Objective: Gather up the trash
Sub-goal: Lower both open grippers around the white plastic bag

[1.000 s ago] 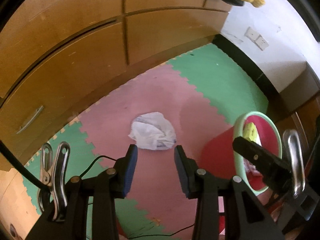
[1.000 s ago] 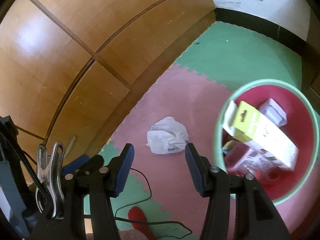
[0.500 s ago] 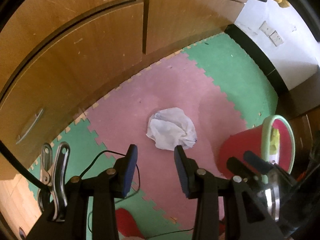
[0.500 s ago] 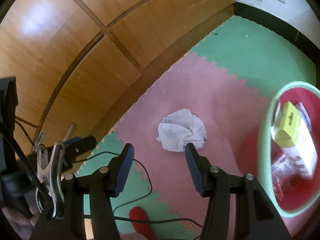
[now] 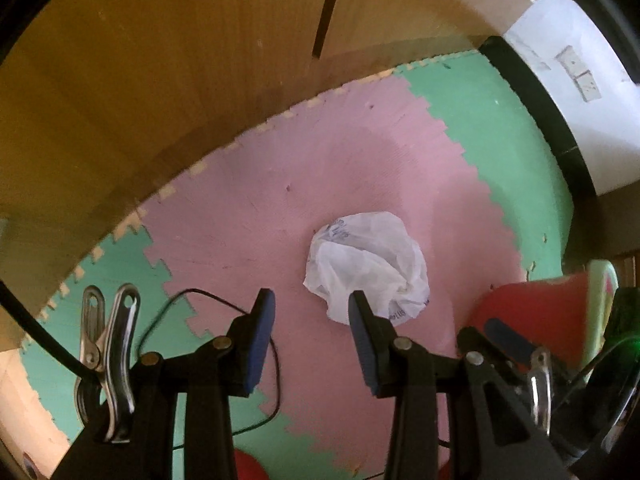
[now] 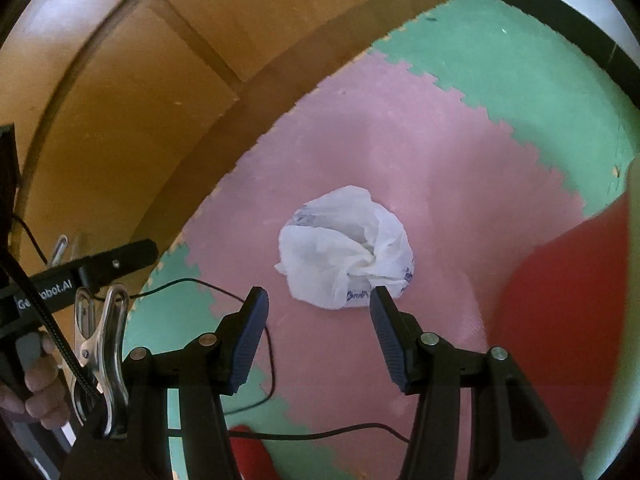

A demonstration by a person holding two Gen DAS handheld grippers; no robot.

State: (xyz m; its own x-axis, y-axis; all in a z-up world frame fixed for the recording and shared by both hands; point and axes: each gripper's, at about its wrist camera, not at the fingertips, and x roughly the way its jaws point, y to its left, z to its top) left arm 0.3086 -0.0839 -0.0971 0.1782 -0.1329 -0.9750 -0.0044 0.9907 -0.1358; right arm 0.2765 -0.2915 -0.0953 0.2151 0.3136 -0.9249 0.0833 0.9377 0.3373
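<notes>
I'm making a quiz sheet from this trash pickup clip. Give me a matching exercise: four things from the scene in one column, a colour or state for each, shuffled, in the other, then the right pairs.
Things:
1. crumpled plastic bag
2. bucket
3. left gripper
4. cabinet

Descriptions:
A. wooden, brown
B. white, lying on the pink mat
C. open, holding nothing
D. red with a pale green rim

Pairs: 1-B, 2-D, 3-C, 4-A
</notes>
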